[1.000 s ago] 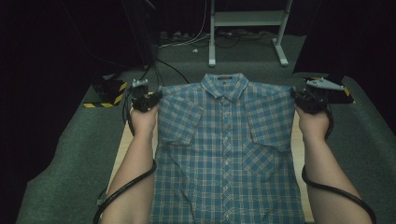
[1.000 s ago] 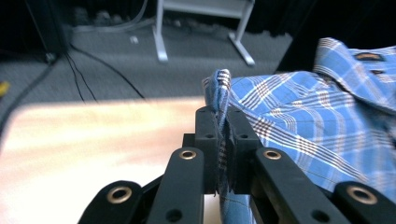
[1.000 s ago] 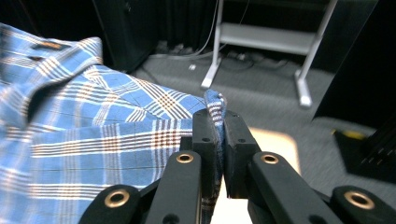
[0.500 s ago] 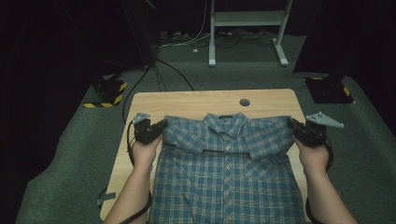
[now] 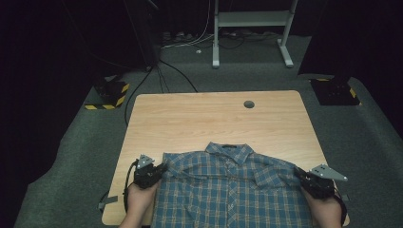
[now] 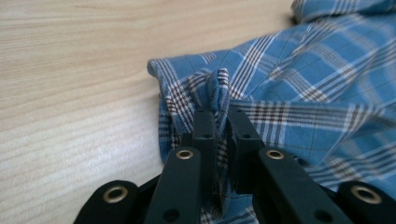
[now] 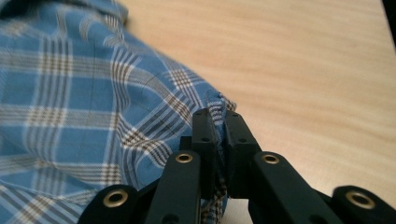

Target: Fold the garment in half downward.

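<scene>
We see a blue plaid cotton shirt [image 5: 230, 197] lying front-up on the near half of the pale wooden worktop [image 5: 214, 121], its collar pointing toward the far edge and its lower part running off the bottom of the high view. Our left gripper [image 5: 159, 172] sits at the shirt's left shoulder, and in the left gripper view its black jaws are clenched on a bunched fold of the plaid cloth [image 6: 219, 93] just above the wood. Our right gripper [image 5: 302, 176] sits at the right shoulder, well apart from the left, and its jaws are likewise clamped on a pinch of the shirt's edge [image 7: 215, 108]. Between the two grips the shoulder line lies spread across the worktop with slight wrinkles.
</scene>
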{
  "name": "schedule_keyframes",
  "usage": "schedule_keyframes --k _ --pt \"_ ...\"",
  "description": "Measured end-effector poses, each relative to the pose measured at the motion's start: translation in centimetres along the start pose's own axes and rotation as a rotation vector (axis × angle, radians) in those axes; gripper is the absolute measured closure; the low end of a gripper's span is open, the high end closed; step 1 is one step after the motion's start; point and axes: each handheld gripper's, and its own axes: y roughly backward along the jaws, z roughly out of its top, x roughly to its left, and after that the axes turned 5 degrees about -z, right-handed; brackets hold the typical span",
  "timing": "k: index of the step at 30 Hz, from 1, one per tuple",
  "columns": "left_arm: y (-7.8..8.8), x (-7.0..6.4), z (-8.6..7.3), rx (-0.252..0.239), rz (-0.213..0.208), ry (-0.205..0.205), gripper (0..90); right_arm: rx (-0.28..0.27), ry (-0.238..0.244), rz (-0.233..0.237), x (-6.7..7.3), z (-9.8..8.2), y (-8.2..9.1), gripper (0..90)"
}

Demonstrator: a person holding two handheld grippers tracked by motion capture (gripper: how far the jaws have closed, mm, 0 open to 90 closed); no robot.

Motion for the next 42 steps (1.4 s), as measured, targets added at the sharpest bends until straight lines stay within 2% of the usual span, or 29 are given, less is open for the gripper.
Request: schedule_keyframes --k 1,3,5,7,8,10,14,16,19,24,26,31,33,38,42 --pt "0.0 0.0 0.0 0.0 0.0 0.0 83.4 0.0 0.0 0.0 0.0 0.0 0.0 84.7" --pt "-0.3 -0.5 -0.2 0.033 0.027 -0.046 83.0 0.023 0.04 -0.004 0.5 -0.5 0.0 84.6" --pt "-0.6 -0.6 -0.4 0.047 0.034 -0.056 82.7 0.03 0.051 -0.006 0.6 -0.5 -0.1 84.6" --pt "-1.0 -0.6 -0.6 0.059 0.043 -0.072 82.1 0.061 0.112 -0.025 1.2 -0.5 -0.6 84.6" --pt "-1.0 -0.6 -0.6 0.059 0.043 -0.072 82.2 0.066 0.123 -0.029 1.2 -0.5 -0.7 84.6" --pt "-1.1 -0.4 -0.6 0.055 0.036 -0.056 82.2 0.069 0.134 -0.034 1.3 -0.5 -0.8 84.6" --pt "-1.4 -0.2 -0.4 0.053 0.051 -0.064 82.3 0.07 0.144 -0.043 1.3 -0.3 -1.3 84.6" --pt "-1.8 -0.2 0.1 0.065 0.073 -0.085 82.3 0.072 0.153 -0.052 1.4 -0.1 -1.7 84.6" --pt "-2.2 0.1 0.5 0.064 0.078 -0.08 82.3 0.079 0.158 -0.06 1.4 0.2 -2.1 84.6" --pt "-2.9 0.8 1.4 0.075 0.082 -0.061 82.3 0.097 0.186 -0.077 1.2 1.3 -3.5 84.6" --pt "-3.4 1.1 1.9 0.079 0.091 -0.067 82.4 0.111 0.196 -0.089 1.0 2.2 -4.6 84.6" --pt "-4.1 1.7 2.9 0.095 0.102 -0.075 82.5 0.128 0.209 -0.101 0.7 3.2 -5.9 84.6" --pt "-4.4 2.1 3.4 0.105 0.106 -0.063 82.8 0.141 0.22 -0.105 0.5 4.0 -6.9 84.5" --pt "-5.4 2.9 4.5 0.127 0.135 -0.078 83.4 0.157 0.24 -0.113 0.3 5.0 -8.3 84.6" --pt "-6.1 3.0 5.3 0.143 0.161 -0.087 83.8 0.161 0.235 -0.118 0.1 5.5 -9.0 84.6"
